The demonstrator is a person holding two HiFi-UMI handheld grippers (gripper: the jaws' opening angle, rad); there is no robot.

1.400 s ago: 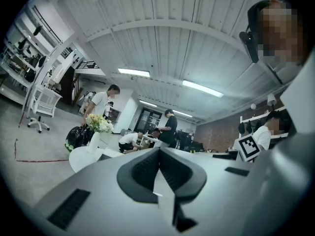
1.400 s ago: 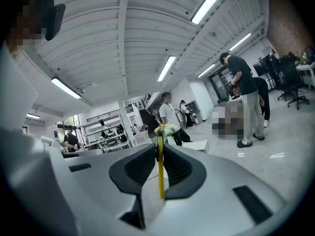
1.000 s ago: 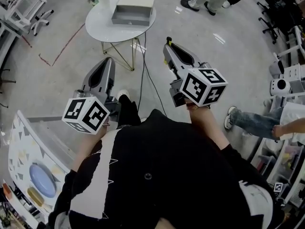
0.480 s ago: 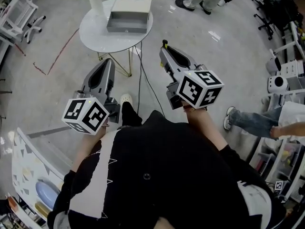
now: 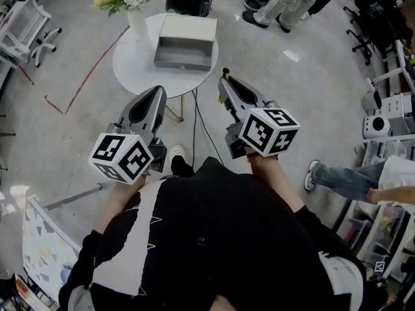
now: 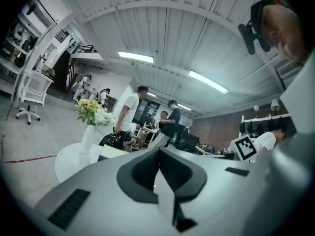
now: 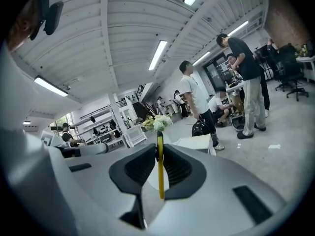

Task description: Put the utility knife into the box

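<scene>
The right gripper was clamped on the utility knife, whose long axis ran along the jaws. The box lay farther off, slightly left. The left gripper was closed and empty.

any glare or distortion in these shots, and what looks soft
Head view: fisheye bend, light glare on the glossy floor, box sharp. Left gripper view: black vignette corners, bright ceiling strips, the left gripper slightly soft up close. Right gripper view: same vignette, yellow utility knife fairly sharp.
</scene>
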